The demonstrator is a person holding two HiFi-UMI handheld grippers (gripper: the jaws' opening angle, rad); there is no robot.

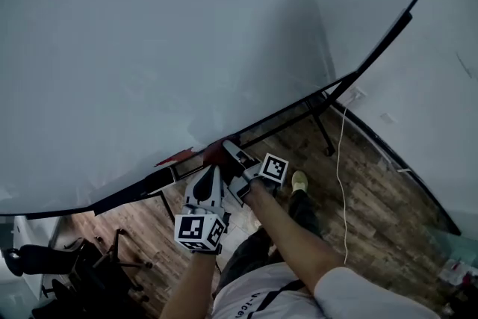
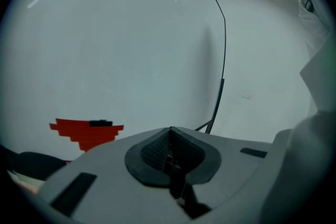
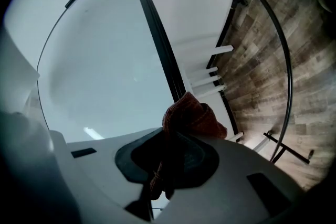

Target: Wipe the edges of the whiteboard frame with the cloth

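Observation:
The whiteboard fills most of the head view, its black frame running along the bottom edge and up the right side. A red cloth rests against that bottom edge, and my right gripper is shut on it. In the right gripper view the bunched cloth sticks out of the jaws beside the black frame. My left gripper sits just below and left of the right one, shut with nothing in it. It points at the board surface, near the frame.
A red stepped patch sits on the board low down, also visible in the head view. Below are wood flooring, the stand's black legs, a white cable, my shoe and a black chair.

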